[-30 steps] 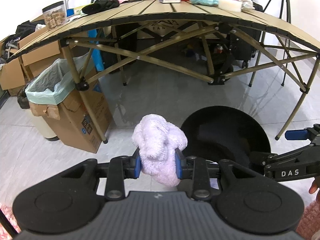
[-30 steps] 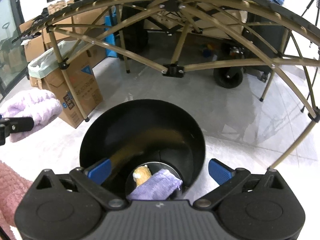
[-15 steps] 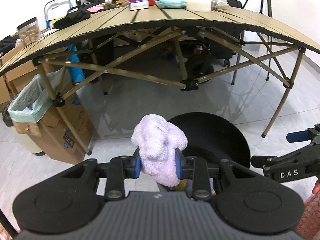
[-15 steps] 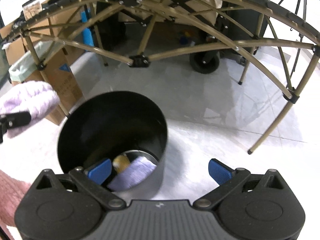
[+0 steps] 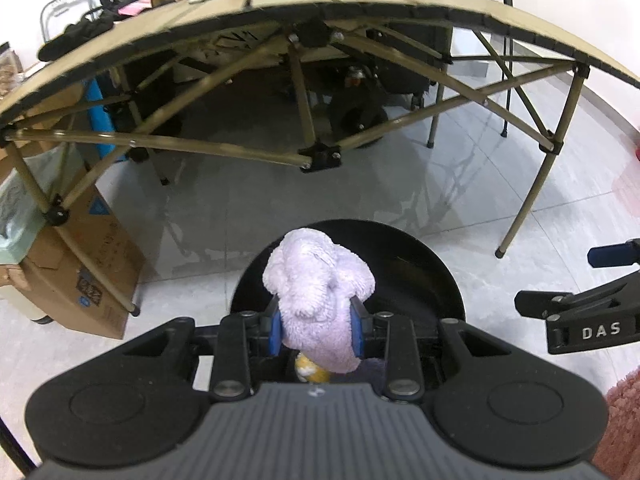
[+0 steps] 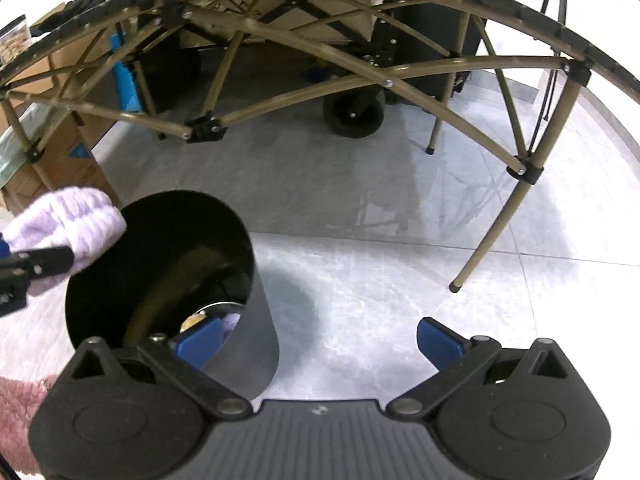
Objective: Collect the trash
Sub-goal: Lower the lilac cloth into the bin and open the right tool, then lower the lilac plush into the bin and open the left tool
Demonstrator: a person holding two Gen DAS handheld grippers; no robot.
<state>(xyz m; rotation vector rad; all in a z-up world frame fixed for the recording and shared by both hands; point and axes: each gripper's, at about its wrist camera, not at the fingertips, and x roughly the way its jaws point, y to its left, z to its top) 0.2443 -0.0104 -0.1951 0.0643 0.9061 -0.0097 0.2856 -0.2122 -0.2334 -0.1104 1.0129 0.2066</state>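
My left gripper (image 5: 317, 330) is shut on a fluffy lilac cloth (image 5: 318, 292), which bulges out above the blue pads. It hangs right over the mouth of a black round bin (image 5: 432, 276) on the floor. Something yellow (image 5: 310, 370) and another lilac piece lie at the bin's bottom. From the right wrist view the same cloth (image 6: 66, 222) sits at the bin's (image 6: 256, 320) left rim. My right gripper (image 6: 320, 338) stands open and empty, its left pad over the bin's edge, its right pad over bare floor. It also shows at the right edge of the left wrist view (image 5: 592, 304).
A folding camp table (image 5: 360, 8) with tan crossed legs spans the back, with cloths and boxes on top. A cardboard box (image 5: 84, 268) and a bag-lined bin (image 5: 12, 216) stand at the left. A wheeled cart (image 6: 354, 114) sits under the table. The floor is grey tile.
My left gripper carried the lilac cloth rightwards from beside the bin to over its opening. The right gripper slid right, off the bin's centre, and stayed open.
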